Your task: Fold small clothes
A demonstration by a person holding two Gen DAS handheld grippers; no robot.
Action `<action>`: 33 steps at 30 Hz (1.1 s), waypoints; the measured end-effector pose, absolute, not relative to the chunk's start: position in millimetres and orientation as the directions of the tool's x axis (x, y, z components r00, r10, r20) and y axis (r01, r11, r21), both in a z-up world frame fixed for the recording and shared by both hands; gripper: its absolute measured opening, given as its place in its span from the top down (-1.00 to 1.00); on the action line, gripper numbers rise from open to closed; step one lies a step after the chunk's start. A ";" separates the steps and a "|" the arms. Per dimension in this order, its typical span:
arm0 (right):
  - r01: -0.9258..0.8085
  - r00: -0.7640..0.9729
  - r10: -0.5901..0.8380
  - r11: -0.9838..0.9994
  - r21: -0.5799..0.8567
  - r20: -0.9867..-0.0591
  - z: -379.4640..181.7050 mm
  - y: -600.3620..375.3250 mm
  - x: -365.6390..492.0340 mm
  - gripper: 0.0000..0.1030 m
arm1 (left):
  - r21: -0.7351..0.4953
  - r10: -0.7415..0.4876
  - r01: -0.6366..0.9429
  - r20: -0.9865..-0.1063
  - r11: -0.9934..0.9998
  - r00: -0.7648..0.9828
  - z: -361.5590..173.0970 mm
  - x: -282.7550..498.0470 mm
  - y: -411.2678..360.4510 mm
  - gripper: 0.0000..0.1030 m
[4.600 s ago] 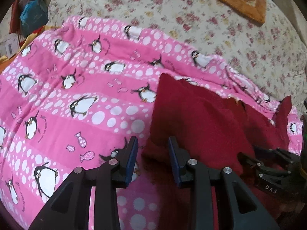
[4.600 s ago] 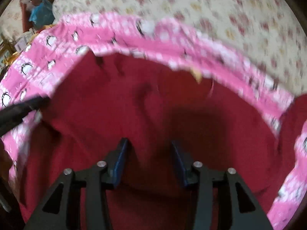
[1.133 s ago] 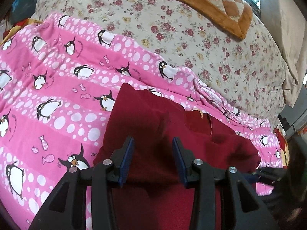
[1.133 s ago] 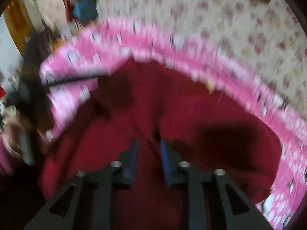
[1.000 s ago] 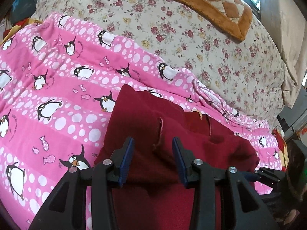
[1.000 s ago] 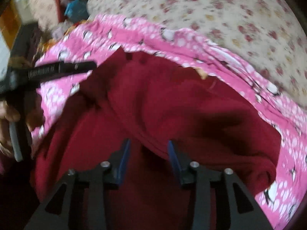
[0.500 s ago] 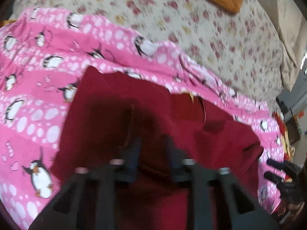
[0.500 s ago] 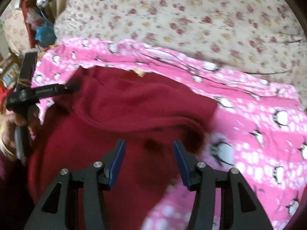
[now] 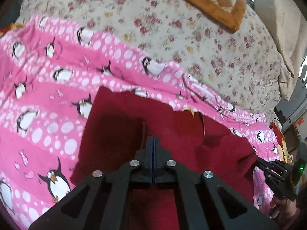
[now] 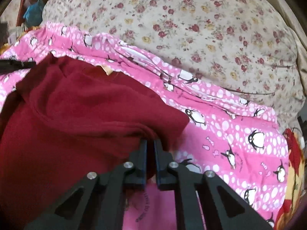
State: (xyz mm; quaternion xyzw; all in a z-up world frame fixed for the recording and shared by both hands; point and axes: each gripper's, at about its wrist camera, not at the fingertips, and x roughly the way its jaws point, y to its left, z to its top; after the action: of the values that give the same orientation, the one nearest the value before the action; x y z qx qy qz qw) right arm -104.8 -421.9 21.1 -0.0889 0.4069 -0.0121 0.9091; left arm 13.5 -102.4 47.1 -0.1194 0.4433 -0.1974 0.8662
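Dark red knit garment (image 9: 172, 126), soft and rumpled, lies on a pink penguin-print blanket (image 9: 48, 115). Left gripper (image 9: 153, 143) is pressed closed over the garment's middle; right gripper (image 10: 150, 145) pinches its thick folded right edge. Floral bedspread (image 10: 191, 28) beyond the blanket.

Nothing is reading clearly.
1. Curved dark lettering (image 10: 144, 213) is running across the pink penguin blanket (image 10: 230, 143), just below the right jaws and between the finger bases. It is too blurred to make out.
2. Small faint lettering (image 9: 62, 102) is sitting beside a penguin on the same blanket, ahead and well left of the left jaws. It is illegible.
3. A tan tag (image 10: 106, 70) at the neck of the red garment (image 10: 76, 115), ahead and left of the right jaws, is showing no legible print.
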 end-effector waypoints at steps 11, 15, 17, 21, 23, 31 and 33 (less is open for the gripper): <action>-0.075 0.611 0.051 0.997 0.006 -0.790 7.1 -434.7 -156.8 0.88 | -0.315 -0.385 0.224 -0.797 0.922 0.466 23.5 14.6 -121.3 0.74; -0.075 0.610 0.061 0.997 0.019 -0.790 8.6 -435.1 -164.1 0.85 | -0.294 -0.367 0.222 -0.791 0.930 0.489 19.0 12.3 -125.9 0.90; -0.058 0.622 0.081 0.997 0.057 -0.779 15.9 -439.6 -166.3 0.51 | -0.308 -0.381 0.226 -0.782 0.924 0.493 20.6 12.6 -124.9 1.00; -0.001 0.671 0.116 0.988 0.156 -0.733 33.2 -452.9 -169.0 -0.02 | -0.352 -0.427 0.243 -0.749 0.904 0.506 34.4 8.4 -120.6 1.00; 0.024 0.686 0.126 0.980 0.196 -0.716 39.0 -460.3 -163.9 -0.03 | -0.363 -0.441 0.250 -0.716 0.897 0.541 50.9 4.2 -114.0 1.00; 0.216 0.626 0.103 0.929 0.299 -0.773 20.6 -485.3 -103.5 -0.33 | -0.385 -0.456 0.248 -0.703 0.889 0.546 64.4 8.9 -97.7 1.00; 0.218 0.628 0.130 0.917 0.334 -0.767 17.1 -482.2 -100.6 -0.33 | -0.357 -0.432 0.244 -0.743 0.902 0.512 55.0 11.1 -103.7 1.00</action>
State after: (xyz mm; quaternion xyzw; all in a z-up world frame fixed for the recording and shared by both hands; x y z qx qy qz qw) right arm -100.6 -482.2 17.1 0.2020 0.4307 -0.0250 0.8793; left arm 11.1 -103.7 55.0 -0.1036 0.4536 -0.1960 0.8632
